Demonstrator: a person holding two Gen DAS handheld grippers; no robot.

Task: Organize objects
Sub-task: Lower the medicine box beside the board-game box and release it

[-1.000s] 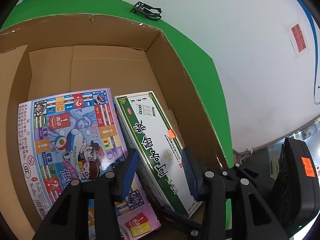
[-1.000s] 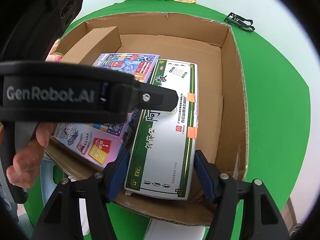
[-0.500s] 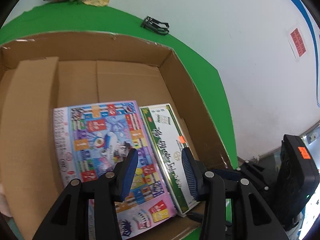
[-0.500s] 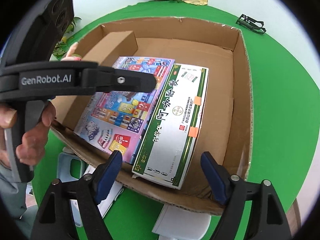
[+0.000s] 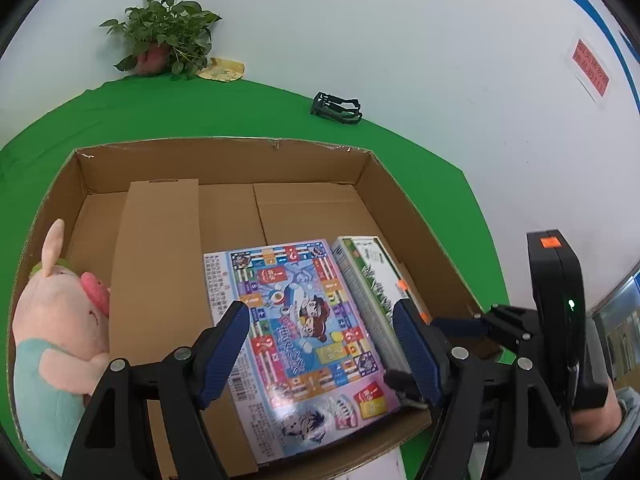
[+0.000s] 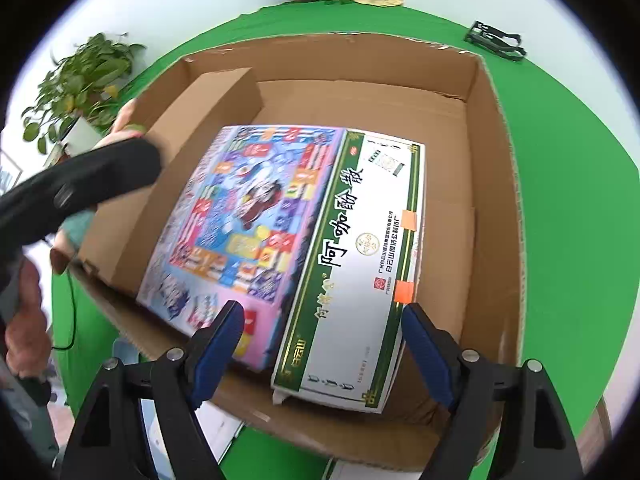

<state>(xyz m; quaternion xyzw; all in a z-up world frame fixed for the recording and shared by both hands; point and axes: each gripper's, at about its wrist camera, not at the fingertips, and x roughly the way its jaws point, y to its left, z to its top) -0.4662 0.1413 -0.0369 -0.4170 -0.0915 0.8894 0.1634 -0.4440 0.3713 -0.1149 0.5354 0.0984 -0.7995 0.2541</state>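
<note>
Cardboard box point(image 5: 224, 160) is the landmark, sitting on green cloth point(image 5: 168, 116). Inside it, near front-right, the green-and-white carton point(image 6: 360, 264) lies flat w/ the colourful board-game box point(image 5: 296, 332) touching its left side; a plain cardboard piece point(image 5: 156, 280) lies left of those. Plush pig point(image 5: 56, 328) leans at the box's left wall, new in left-cam view vs a sec ago.

Left gripper point(image 5: 322, 350) hangs above the game box, fingers apart, nothing between them; jaws have just been opening, and the cam now sees far more of the box than before. Right gripper point(image 6: 322, 350) is over the box's front edge, spread wider than the carton, pads not touching it; a sec ago they flanked it closely.

Beyond the box: black clip point(image 5: 337, 108), potted plant point(image 5: 164, 36).
</note>
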